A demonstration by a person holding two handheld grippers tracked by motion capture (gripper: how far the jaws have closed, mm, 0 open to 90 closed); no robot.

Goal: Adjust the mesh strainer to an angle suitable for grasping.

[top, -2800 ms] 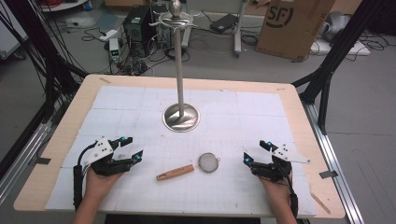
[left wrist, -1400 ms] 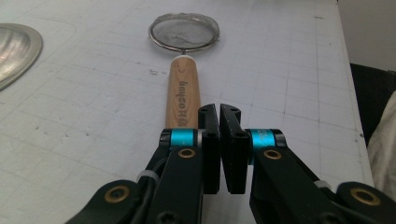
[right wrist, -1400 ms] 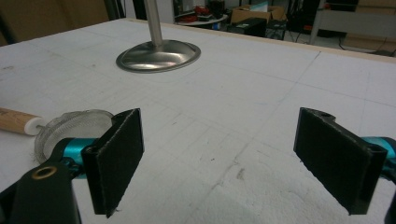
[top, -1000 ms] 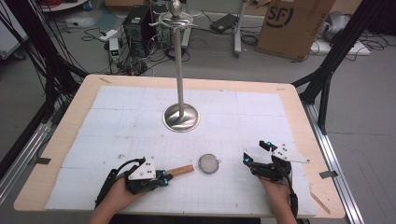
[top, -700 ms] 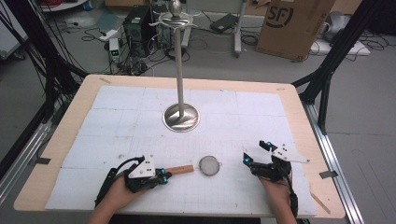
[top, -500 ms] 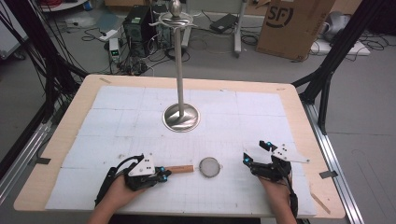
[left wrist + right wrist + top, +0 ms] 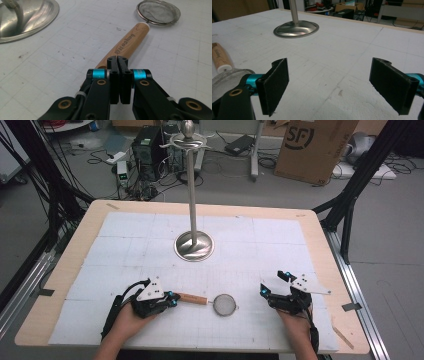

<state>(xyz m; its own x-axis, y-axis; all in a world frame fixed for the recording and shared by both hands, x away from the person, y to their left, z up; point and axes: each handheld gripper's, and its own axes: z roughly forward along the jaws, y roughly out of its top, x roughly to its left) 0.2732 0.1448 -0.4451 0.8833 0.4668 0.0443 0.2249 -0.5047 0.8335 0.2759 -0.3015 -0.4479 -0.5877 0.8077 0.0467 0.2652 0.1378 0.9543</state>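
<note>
A small mesh strainer (image 7: 225, 304) with a wooden handle (image 7: 192, 298) lies flat on the white mat near the front edge. Its mesh bowl (image 7: 158, 12) is at the far end and its handle (image 7: 130, 42) runs back toward my left gripper. My left gripper (image 7: 172, 299) is shut, its jaws (image 7: 117, 58) pressed together right at the handle's near end, which they hide. Nothing shows between the pads. My right gripper (image 7: 272, 282) rests on the mat to the right of the strainer, open wide (image 7: 329, 82) and empty. The mesh (image 7: 224, 80) sits just left of its left jaw.
A tall metal stand with a round base (image 7: 194, 245) rises from the middle of the mat, hooks at its top (image 7: 187, 140). The base (image 7: 296, 28) lies beyond the right gripper. Bare mat (image 7: 125, 240) spreads left and right of the stand.
The left gripper moved right from its resting spot to the handle's end. The strainer has since swung and slid slightly toward the front edge. The right gripper stayed still.
</note>
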